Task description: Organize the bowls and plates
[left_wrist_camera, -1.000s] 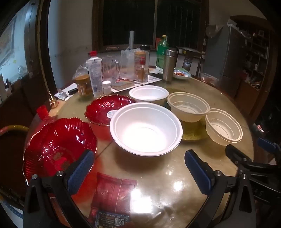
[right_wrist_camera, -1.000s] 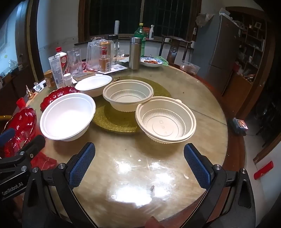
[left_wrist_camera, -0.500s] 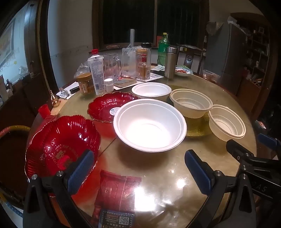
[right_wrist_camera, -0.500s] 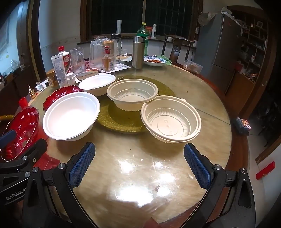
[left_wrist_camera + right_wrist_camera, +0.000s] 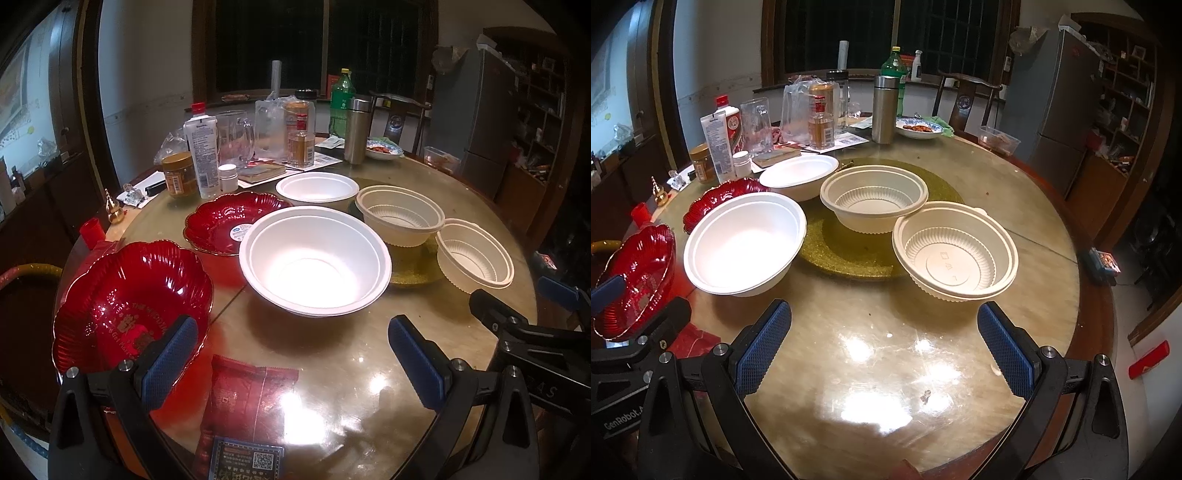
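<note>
Big white bowl (image 5: 314, 260) sat mid-table beside two red plates (image 5: 131, 306), cream bowls (image 5: 955, 252) to its right on the gold mat (image 5: 846, 251). Left gripper (image 5: 291, 363) and right gripper (image 5: 882, 349) hovered wide open, empty.

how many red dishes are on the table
2. One red dish sits at the near left edge of the table, just ahead of the left gripper. The other red dish lies farther back, partly behind the big white bowl. None seem hidden.
</note>
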`<state>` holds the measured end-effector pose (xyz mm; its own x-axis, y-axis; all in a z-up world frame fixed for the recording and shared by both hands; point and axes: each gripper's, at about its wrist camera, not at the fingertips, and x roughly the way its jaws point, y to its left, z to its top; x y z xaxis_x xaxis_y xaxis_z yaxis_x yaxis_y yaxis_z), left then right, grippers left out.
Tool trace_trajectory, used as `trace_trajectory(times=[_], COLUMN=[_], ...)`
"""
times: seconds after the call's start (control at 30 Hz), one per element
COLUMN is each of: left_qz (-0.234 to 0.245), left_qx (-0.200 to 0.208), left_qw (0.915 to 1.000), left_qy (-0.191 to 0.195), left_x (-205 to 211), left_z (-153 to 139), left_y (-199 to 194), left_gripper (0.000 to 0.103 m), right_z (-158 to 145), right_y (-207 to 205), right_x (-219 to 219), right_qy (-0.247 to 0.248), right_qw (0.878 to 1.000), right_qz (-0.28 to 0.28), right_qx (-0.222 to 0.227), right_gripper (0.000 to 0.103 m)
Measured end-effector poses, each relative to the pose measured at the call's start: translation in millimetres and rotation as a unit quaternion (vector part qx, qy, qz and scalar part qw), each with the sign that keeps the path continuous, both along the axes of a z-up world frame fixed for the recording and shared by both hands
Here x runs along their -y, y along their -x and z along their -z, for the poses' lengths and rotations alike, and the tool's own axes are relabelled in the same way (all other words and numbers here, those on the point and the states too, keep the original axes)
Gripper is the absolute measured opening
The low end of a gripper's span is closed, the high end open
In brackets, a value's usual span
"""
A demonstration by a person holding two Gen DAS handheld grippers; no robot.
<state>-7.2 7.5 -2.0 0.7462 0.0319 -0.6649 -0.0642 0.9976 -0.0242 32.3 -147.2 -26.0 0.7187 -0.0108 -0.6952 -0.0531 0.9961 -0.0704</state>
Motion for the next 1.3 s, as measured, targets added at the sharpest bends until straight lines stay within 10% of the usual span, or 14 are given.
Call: trace_trajectory(times=[1.3], left_qz=[0.004], left_qx=[-0.004], left_qw=[1.0], left_qy=[0.0], left_x=[0.0], left_z=[2.7], left_y=[5.1], left_gripper=[0.103], right_z=[-1.3], right_y=[0.3], right_x=[-1.3], right_qy=[-0.003], right_qw=[1.0], right_qz=[0.003], right_qx=[-0.003], right_gripper=[0.102])
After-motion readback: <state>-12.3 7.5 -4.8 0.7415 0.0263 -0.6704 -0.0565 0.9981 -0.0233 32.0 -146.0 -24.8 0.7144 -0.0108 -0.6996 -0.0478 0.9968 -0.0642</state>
